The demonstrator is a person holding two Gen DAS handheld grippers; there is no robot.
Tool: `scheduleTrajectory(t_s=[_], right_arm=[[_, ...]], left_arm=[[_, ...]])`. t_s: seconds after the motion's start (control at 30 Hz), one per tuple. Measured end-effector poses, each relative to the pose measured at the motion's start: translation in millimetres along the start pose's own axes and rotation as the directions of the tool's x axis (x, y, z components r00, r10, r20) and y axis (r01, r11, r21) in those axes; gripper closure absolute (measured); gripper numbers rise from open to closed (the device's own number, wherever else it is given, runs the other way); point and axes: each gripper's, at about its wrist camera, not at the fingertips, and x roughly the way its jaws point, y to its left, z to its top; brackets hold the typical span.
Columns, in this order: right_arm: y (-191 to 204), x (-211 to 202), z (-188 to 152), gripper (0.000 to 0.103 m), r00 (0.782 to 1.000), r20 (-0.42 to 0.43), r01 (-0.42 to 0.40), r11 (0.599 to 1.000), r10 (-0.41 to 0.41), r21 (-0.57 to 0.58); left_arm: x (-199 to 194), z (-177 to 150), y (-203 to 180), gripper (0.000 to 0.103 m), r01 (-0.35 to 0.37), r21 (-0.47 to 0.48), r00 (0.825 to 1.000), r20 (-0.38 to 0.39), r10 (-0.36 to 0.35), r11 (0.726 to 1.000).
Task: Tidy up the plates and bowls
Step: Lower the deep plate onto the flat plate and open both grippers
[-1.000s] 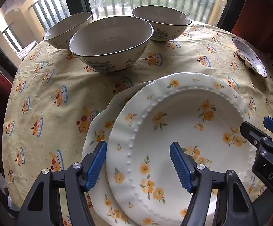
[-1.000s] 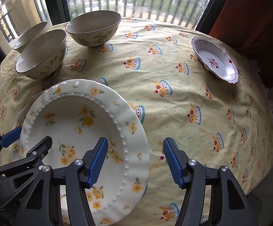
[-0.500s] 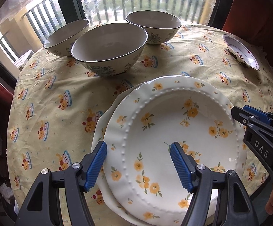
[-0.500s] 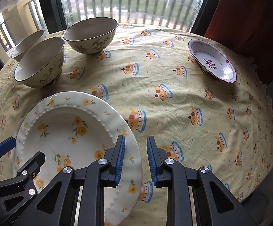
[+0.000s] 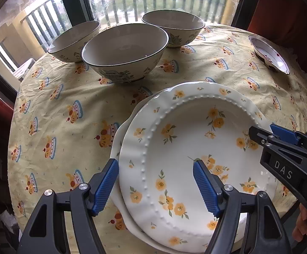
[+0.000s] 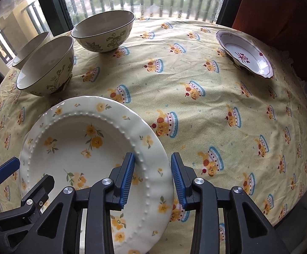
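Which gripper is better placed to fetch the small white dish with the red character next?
Right. The right gripper, jaws opening around the rim of the yellow-flowered white plate, is on the side where the small white dish with the red character sits; the left gripper straddles the plate's opposite rim.

daylight enters through a window [image 5: 157, 2] with railings [image 6: 164, 0] outside; a yellow-clothed table [image 6: 227, 110] stands before it.

We angle both grippers steeply down: left gripper [image 5: 156, 187] jaws wide and opening, right gripper [image 6: 153, 178] narrower, opening.
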Motion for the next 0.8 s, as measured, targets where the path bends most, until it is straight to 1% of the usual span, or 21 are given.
scheduleTrajectory(t_s=[0.1,0.2,0.33,0.53,0.6,0.67,0.7,0.77,0.8], right_arm=[[1.2,0.6,-2.0,0.059,1.000,0.005,0.005,1.000,-0.005,0.025],[7.2,1.5,-2.9,0.059,1.000,0.000,0.020,1.000,-0.020,0.016],[11.3,2.4,-4.8,0.059,0.999,-0.001,0.035,0.999,-0.035,0.000],[10.6,-0.5,-6.0,0.059,1.000,-0.013,0.005,0.998,-0.005,0.058],[10.3,-7.4,-5.0,0.058,1.000,0.004,-0.008,0.998,0.007,0.059],[12.1,-14.9,-2.1,0.050,1.000,0.015,-0.024,0.998,0.023,0.049],[10.0,-19.1,-1.0,0.047,0.999,0.020,-0.038,0.998,0.037,0.049],[3.8,-29.8,1.4,0.039,0.998,0.038,-0.056,0.997,0.054,0.053],[1.8,-34.8,2.6,0.036,0.997,0.048,-0.059,0.997,0.057,0.054]], left_arm=[[1.5,-0.3,3.5,0.028,0.002,-0.002,1.000,-0.012,-0.002,1.000],[0.8,-0.8,5.6,0.028,-0.011,0.005,1.000,-0.010,0.011,1.000],[1.8,-0.2,9.5,0.027,-0.001,-0.003,1.000,-0.016,0.001,1.000],[1.8,2.3,6.6,0.027,-0.009,0.002,1.000,-0.027,0.009,1.000],[-4.0,4.2,7.6,0.027,-0.018,-0.004,1.000,-0.003,0.018,1.000],[-12.8,7.2,5.6,0.027,-0.043,0.009,0.999,0.034,0.042,0.999],[-15.6,9.1,4.9,0.026,-0.042,0.014,0.998,0.042,0.042,0.999],[-19.9,13.4,4.7,0.026,-0.026,0.004,0.999,0.043,0.026,1.000],[-22.0,15.1,4.8,0.026,-0.015,-0.006,0.999,0.046,0.016,1.000]])
